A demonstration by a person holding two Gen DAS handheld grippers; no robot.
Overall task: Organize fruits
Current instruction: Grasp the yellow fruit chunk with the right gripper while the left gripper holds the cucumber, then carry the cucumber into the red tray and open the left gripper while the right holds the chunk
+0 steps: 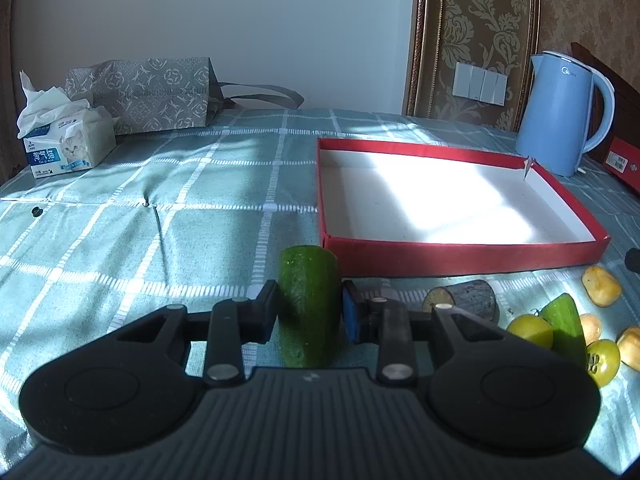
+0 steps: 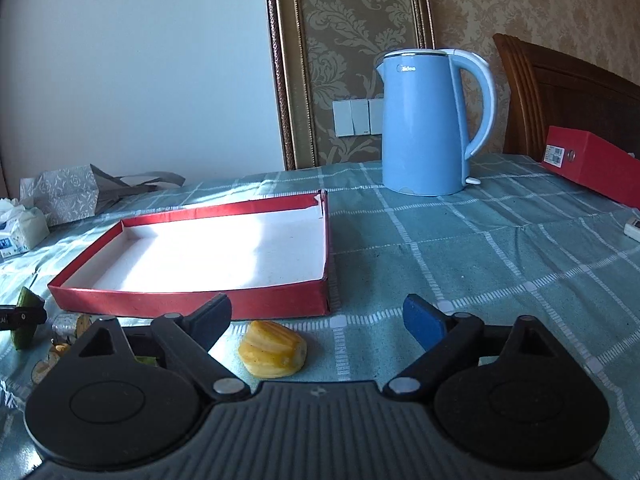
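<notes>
My left gripper (image 1: 309,306) is shut on a green cucumber piece (image 1: 308,300), held just in front of the near left corner of the red tray (image 1: 460,254), whose white floor is bare. The held cucumber also shows at the far left of the right wrist view (image 2: 25,320). My right gripper (image 2: 318,322) is open over the cloth, with a yellow corn piece (image 2: 272,348) lying between its fingers, nearer the left one. In the left wrist view, an eggplant piece (image 1: 466,298), another cucumber piece (image 1: 566,320), two green-yellow round fruits (image 1: 530,330) and yellow corn pieces (image 1: 600,285) lie right of the gripper.
A blue kettle (image 2: 424,124) stands behind the tray's far right corner. A red box (image 2: 592,164) sits at the table's right edge. A tissue pack (image 1: 66,140) and a patterned paper bag (image 1: 144,94) stand at the back left. The table has a green checked cloth (image 1: 140,220).
</notes>
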